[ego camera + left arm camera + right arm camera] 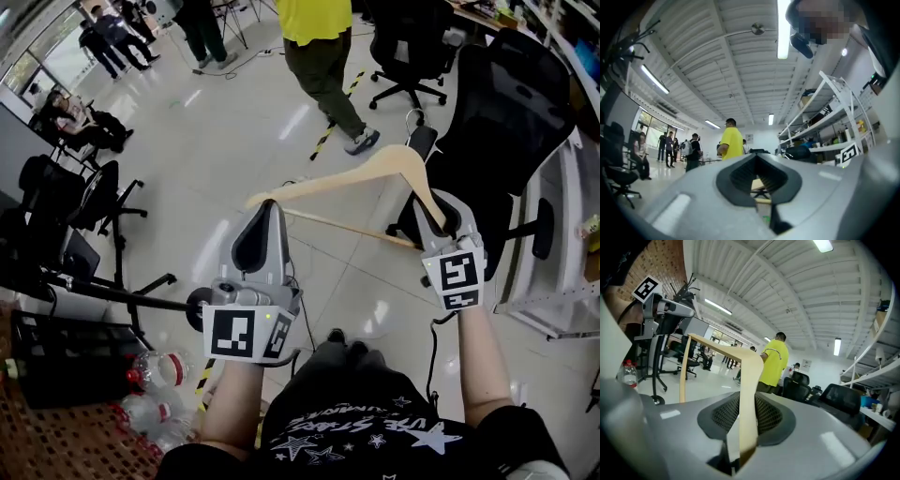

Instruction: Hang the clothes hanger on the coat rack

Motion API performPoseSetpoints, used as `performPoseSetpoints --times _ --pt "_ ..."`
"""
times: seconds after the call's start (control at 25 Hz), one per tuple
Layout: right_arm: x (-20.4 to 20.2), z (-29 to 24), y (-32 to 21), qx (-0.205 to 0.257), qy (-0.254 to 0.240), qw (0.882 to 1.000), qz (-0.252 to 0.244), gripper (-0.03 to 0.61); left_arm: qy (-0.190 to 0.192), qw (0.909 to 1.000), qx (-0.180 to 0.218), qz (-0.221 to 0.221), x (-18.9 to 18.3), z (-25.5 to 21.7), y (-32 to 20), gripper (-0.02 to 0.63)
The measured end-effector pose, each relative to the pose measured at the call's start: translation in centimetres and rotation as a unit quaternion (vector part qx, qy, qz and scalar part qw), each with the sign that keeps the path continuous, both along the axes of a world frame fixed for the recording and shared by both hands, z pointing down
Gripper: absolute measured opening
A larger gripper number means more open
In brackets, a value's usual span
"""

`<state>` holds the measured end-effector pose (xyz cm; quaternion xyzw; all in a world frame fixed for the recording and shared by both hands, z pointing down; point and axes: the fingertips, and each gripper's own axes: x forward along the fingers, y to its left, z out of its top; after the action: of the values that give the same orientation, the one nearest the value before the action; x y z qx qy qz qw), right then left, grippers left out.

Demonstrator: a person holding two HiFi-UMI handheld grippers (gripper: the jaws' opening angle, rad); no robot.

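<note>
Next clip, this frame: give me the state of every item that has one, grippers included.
wooden hanger: held in the air by both ends, not on the rack.
left gripper: shut on the hanger's left end.
right gripper: shut on the hanger's right arm.
coat rack: upright, hanger not yet on it.
plastic bottles: red caps on.

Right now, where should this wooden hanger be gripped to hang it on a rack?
I'd grip the wooden hanger on its sloped arms, from the side opposite the metal hook, as the left gripper and right gripper do. The arms are flat-sided, and the hook is free.
</note>
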<state>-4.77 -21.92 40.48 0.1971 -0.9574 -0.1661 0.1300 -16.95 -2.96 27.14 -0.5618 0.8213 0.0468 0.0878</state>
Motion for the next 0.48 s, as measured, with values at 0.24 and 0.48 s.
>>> performPoseSetpoints --times 0.24,0.48 --pt "-6.5 -0.5 4.1 0.014 -0.012 0.995 -0.099 0.097 -0.022 0.9962 -0.008 -0.084 -2.8 -1.3 5.3 0.005" --pt "-12.5 -0.3 12.3 0.034 -0.008 0.977 -0.212 0.097 -0.027 0.9829 -0.01 -0.182 -5.1 -0.4 13.6 0.005"
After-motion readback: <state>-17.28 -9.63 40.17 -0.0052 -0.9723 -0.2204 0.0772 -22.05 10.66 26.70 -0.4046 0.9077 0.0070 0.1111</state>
